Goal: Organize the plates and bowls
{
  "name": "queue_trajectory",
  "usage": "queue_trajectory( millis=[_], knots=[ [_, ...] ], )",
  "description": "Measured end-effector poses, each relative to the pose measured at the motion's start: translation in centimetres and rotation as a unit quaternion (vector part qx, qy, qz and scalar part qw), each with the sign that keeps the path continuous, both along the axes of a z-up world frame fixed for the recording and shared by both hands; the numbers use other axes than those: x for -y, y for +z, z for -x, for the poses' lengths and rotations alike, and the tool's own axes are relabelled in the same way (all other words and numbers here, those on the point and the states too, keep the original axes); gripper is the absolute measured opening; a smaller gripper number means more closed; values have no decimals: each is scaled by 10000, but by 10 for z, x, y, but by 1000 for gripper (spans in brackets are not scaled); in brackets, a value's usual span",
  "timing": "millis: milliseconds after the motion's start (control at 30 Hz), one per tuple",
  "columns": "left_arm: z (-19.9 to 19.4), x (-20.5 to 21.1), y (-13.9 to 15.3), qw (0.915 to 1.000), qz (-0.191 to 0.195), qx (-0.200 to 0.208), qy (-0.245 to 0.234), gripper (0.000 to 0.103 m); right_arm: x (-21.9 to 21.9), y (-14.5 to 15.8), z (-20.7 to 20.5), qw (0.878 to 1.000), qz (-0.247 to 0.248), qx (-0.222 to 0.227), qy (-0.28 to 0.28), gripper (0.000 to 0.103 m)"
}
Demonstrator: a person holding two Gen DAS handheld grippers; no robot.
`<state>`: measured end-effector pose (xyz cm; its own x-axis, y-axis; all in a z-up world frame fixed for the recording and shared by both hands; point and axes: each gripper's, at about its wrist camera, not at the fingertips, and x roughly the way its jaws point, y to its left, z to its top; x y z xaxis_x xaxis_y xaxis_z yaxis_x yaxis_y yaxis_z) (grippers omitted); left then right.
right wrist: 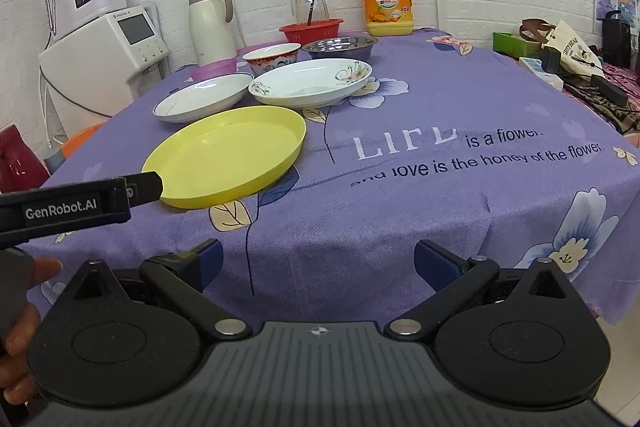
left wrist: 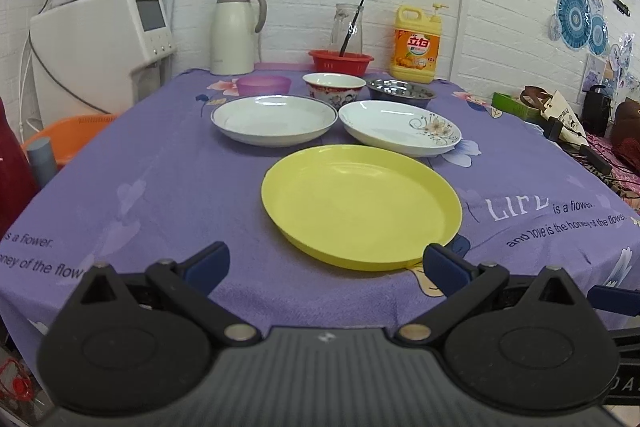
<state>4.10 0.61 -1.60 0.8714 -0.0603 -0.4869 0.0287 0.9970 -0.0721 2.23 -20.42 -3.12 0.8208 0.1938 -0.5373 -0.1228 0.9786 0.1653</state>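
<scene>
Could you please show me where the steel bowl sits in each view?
Left wrist: steel bowl right of centre, behind the flowered plate.
Right wrist: steel bowl top centre, behind that plate.
Shared landmark: the orange soap bottle behind it.

Three plates are counted on the purple tablecloth (left wrist: 160, 187): one yellow plate (left wrist: 360, 205), one plain white plate (left wrist: 274, 120) and one white plate with a flower pattern (left wrist: 400, 127). Three bowls are counted behind them: one purple bowl (left wrist: 263, 85), one patterned ceramic bowl (left wrist: 333, 87) and one steel bowl (left wrist: 401, 92). One red basket (left wrist: 341, 61) is seen, with one glass jug (left wrist: 346, 27) behind it. One thermos jug (left wrist: 234, 29) and one bottle of dish soap (left wrist: 417, 45) are counted at the wall. Two white appliances (left wrist: 100, 39) are stacked at the left. Two grippers are seen, a left gripper (left wrist: 326, 265) and a right gripper (right wrist: 318, 261).
</scene>
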Motion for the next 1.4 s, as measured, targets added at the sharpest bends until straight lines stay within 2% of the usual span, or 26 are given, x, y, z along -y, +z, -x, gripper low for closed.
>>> queue_trajectory(
  millis=[267, 533, 800, 967, 1100, 1233, 1333, 1400],
  knots=[
    [-9, -5, -1, 10000, 68, -32, -47, 103, 3, -10, -15, 9988, -401, -194, 202, 103],
    [-33, -12, 6, 9998, 106, -171, -65, 103, 13, -2, -31, 9978, -629, -176, -60, 103],
    [-76, -33, 9, 9982, 308, -505, 50, 103, -5, 13, -82, 9987, -357, -350, 105, 103],
    [-100, -45, 12, 9954, 324, -896, -39, 103, -24, 13, -118, 9961, -46, -741, 470, 103],
    [-117, -53, 6, 9932, 409, -1079, 137, 103, -35, 10, -134, 9945, 369, -793, 580, 103],
    [-128, -56, -4, 9912, 579, -1189, -40, 103, -43, 1, -144, 9932, 450, -829, 685, 103],
    [-133, -51, -5, 9913, 553, -1186, -154, 103, -49, -1, -145, 9922, 750, -734, 673, 103],
    [-135, -48, -5, 9919, 506, -1142, -240, 103, -48, -3, -145, 9929, 731, -653, 675, 103]
  ],
)
